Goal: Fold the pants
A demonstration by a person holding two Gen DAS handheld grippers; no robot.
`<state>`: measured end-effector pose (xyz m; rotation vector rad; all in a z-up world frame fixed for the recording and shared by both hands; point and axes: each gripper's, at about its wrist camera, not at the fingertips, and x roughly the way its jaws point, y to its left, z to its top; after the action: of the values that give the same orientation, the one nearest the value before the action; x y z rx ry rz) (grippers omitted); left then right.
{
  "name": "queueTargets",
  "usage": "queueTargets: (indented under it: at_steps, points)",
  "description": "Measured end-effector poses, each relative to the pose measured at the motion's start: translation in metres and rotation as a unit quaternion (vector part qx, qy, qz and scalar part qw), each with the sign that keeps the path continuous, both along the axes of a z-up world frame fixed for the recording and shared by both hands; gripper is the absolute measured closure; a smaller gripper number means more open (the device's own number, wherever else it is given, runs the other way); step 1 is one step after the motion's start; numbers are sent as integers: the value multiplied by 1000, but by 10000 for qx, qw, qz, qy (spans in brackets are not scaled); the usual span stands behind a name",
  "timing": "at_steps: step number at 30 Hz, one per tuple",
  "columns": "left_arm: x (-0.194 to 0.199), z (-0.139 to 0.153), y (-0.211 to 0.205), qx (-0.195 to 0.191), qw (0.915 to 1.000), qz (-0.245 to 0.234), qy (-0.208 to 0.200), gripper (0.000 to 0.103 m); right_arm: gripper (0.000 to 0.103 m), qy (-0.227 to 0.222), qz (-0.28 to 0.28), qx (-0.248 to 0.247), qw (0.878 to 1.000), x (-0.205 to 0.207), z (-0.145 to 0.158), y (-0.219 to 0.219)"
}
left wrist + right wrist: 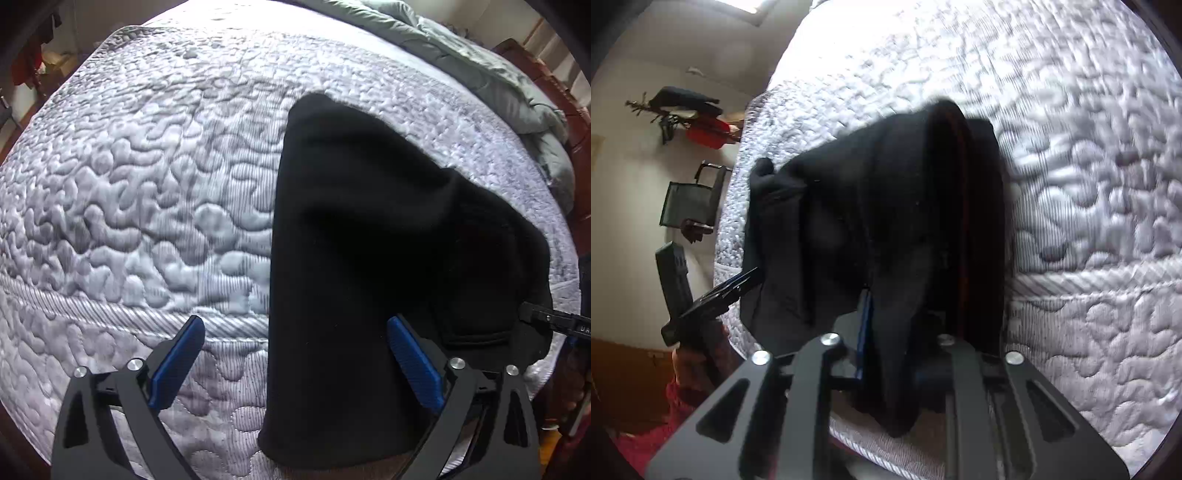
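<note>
Black pants (369, 240) lie on a white quilted mattress (147, 184), folded lengthwise, hanging over the near edge. My left gripper (295, 332) is open, its blue pads (173, 362) spread wide; the left edge of the pants lies between them, untouched. My right gripper (890, 317) is shut on the black pants (879, 221) near the waistband and holds a bunch of cloth lifted. The right gripper's tip (554, 321) shows at the right edge of the left wrist view. The left gripper (731, 288) shows at the left of the right wrist view.
A grey blanket (498, 81) is bunched at the far right of the mattress. A wooden bed frame (546, 74) borders that side. A black chair (690, 199) and hanging clothes (698, 122) stand by the wall beyond the mattress.
</note>
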<state>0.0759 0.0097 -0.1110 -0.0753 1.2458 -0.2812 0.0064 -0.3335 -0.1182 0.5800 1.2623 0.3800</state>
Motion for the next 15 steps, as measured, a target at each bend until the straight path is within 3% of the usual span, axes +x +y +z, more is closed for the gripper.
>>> queueTargets:
  at_steps: [1,3,5,8,15]
  points:
    - [3,6,3,-5,10000,-12,-59,4,71,-80,73,-124,9999,0,8,0]
    - [12,17,9,-107,9998,-53,-127,4,70,-241,152,-383,9989,2,23,-2]
    - [28,26,15,-237,9996,-66,-146,4,53,-343,117,-377,9986,8,34,-7]
    - [59,33,19,-284,9995,-21,-139,4,46,-486,42,-409,9980,24,46,-18]
    - [120,17,5,-433,9986,-255,175,4,45,-152,6,-129,9998,73,27,-26]
